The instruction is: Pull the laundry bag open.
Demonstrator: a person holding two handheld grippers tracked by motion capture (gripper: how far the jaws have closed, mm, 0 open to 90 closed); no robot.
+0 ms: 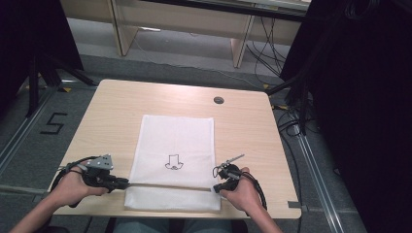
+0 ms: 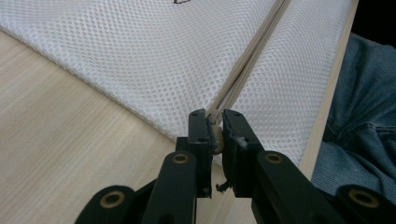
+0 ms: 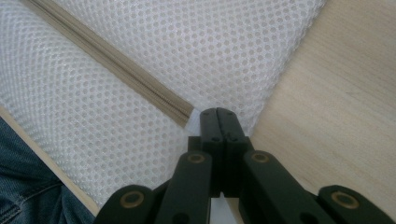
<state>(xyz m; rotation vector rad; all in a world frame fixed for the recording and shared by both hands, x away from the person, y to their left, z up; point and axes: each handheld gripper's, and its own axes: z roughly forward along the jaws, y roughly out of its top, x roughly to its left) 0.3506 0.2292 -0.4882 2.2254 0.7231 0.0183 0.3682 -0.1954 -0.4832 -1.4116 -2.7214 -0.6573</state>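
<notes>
Near the desk's [image 1: 121, 102] front edge, we grip the white mesh zipped laundry bag [image 1: 177, 141]: left tool [image 2: 215, 122] pinches its beige zipper's [image 2: 250, 56] pull, right tool [image 3: 217, 114] clamps the bag's end; next, probably a steady pull along the zipper.

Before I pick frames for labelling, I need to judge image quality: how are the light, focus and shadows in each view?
High view: even light on the table, dark, underexposed sides, soft detail on the mesh bag. Left gripper view: the bag's weave and zipper are sharp, and the nearest parts of the left gripper are slightly soft. Right gripper view: crisp mesh, no glare, faint shadow under the right gripper.
</notes>
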